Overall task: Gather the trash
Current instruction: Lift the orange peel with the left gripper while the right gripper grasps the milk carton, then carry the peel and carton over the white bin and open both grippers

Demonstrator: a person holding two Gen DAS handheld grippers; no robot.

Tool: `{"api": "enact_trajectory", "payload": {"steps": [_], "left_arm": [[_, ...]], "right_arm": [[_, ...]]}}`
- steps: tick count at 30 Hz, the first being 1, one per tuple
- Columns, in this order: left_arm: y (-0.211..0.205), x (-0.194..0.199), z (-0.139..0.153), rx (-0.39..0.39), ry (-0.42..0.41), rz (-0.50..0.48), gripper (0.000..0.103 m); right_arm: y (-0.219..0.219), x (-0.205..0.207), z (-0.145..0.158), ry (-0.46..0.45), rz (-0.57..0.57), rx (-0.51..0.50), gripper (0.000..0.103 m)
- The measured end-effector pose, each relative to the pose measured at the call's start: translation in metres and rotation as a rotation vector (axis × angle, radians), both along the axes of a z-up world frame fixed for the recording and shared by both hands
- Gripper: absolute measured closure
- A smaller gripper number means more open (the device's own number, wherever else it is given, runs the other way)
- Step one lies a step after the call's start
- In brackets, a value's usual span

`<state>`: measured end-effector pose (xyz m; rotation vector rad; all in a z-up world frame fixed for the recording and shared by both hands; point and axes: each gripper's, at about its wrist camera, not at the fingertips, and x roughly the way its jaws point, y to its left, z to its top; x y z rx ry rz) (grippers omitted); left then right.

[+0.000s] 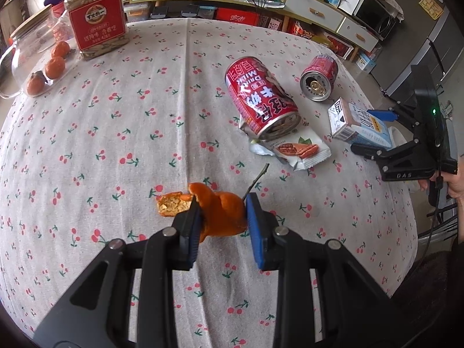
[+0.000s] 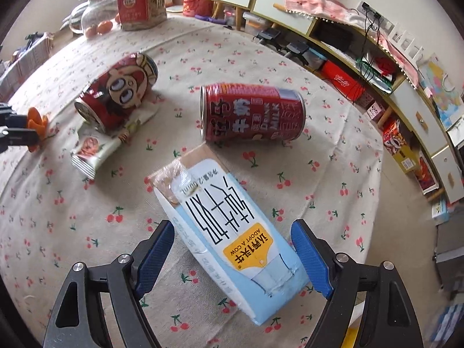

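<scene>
An orange peel [image 1: 223, 211] with a twig lies on the cherry-print tablecloth [image 1: 116, 145] between the blue pads of my left gripper [image 1: 221, 217]; the pads touch its sides, closed around it. My right gripper [image 2: 232, 255] is open, its pads either side of a blue and white milk carton [image 2: 229, 232] lying flat, not touching. Two red milk cans [image 2: 252, 113] [image 2: 116, 95] lie on their sides; the left one rests on a snack wrapper [image 2: 95, 148]. In the left wrist view the cans [image 1: 261, 98] [image 1: 319, 76], wrapper [image 1: 301, 150] and carton [image 1: 356, 124] sit at the right.
A tall jar of seeds with a red label [image 1: 97, 14] and a glass jar [image 1: 32, 55] with small oranges [image 1: 55, 66] stand at the far left. Shelving with drawers and boxes [image 2: 348, 58] runs behind the table. The table's edge falls away at the right [image 1: 406, 203].
</scene>
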<state>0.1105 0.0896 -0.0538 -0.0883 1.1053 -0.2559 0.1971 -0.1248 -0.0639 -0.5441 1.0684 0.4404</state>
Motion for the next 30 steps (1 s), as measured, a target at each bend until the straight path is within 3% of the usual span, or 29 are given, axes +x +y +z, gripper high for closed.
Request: {"api": "enact_trajectory", "payload": {"steps": [1, 4, 7, 12, 20, 30], "left_arm": [[-0.001, 0.0, 0.0, 0.0, 0.0, -0.001, 0.072], [0.0, 0.0, 0.001, -0.004, -0.001, -0.002, 0.072], [-0.001, -0.001, 0.002, -0.007, -0.006, -0.004, 0.072], [0.0, -0.007, 0.006, -0.015, -0.02, -0.009, 0.072], [-0.001, -0.017, 0.017, -0.028, -0.059, -0.015, 0.072], [-0.025, -0.028, 0.041, -0.046, -0.129, -0.051, 0.072]], "right_arm": [[0.001, -0.002, -0.002, 0.007, 0.005, -0.004, 0.021], [0.003, -0.01, -0.003, 0.026, 0.002, 0.013, 0.039], [0.004, -0.019, -0.002, 0.057, -0.026, 0.049, 0.05], [0.004, -0.033, 0.003, 0.078, -0.085, 0.064, 0.051], [0.0, -0.066, 0.036, 0.034, -0.187, 0.149, 0.052], [-0.059, -0.095, 0.065, -0.06, -0.374, 0.22, 0.052]]}}
